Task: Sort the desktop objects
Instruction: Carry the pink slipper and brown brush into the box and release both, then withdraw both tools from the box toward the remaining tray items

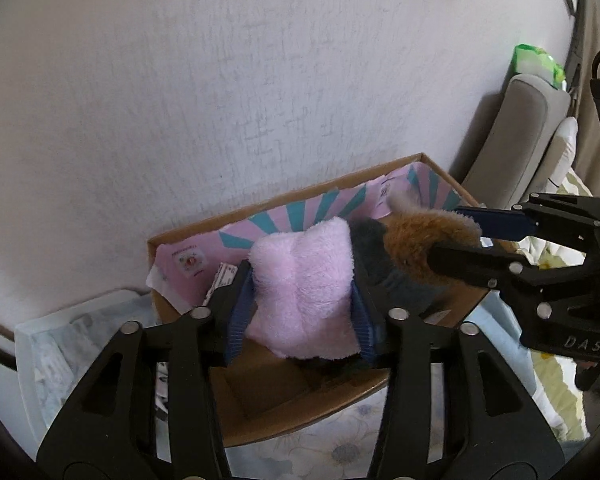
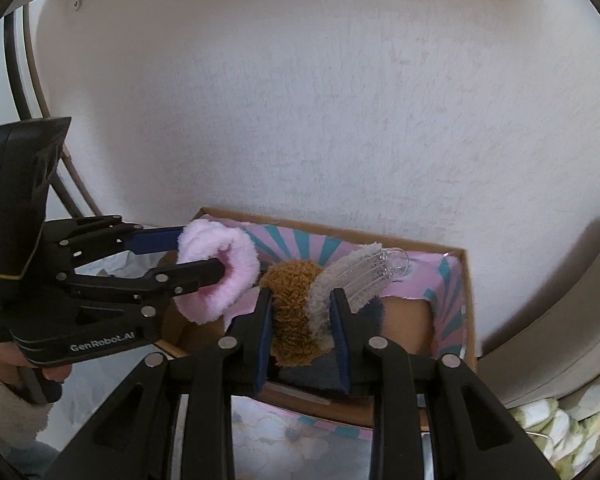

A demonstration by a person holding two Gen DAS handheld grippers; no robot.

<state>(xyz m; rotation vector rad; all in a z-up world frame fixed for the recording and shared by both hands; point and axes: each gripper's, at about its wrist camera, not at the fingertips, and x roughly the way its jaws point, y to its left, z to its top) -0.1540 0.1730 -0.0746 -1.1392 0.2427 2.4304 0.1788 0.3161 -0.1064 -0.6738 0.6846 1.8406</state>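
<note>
My left gripper [image 1: 303, 280] is shut on a pink fluffy sock [image 1: 306, 292] and holds it above an open cardboard box [image 1: 284, 200] with a pink and teal lining. It also shows in the right wrist view [image 2: 202, 252], with the pink sock [image 2: 236, 276] wrapped around its fingers. My right gripper [image 2: 300, 300] is shut on a brown and grey fluffy sock [image 2: 296, 312] with a clear plastic hanger [image 2: 374, 272]. In the left wrist view the right gripper [image 1: 448, 236] holds the brown sock [image 1: 416, 244] just right of the pink one, over the box.
The box [image 2: 466, 300] stands against a white textured wall on a floral cloth [image 1: 340, 444]. A grey cushion [image 1: 516, 148] and a green packet [image 1: 536, 60] are to the right. A white container [image 1: 40, 344] sits left of the box.
</note>
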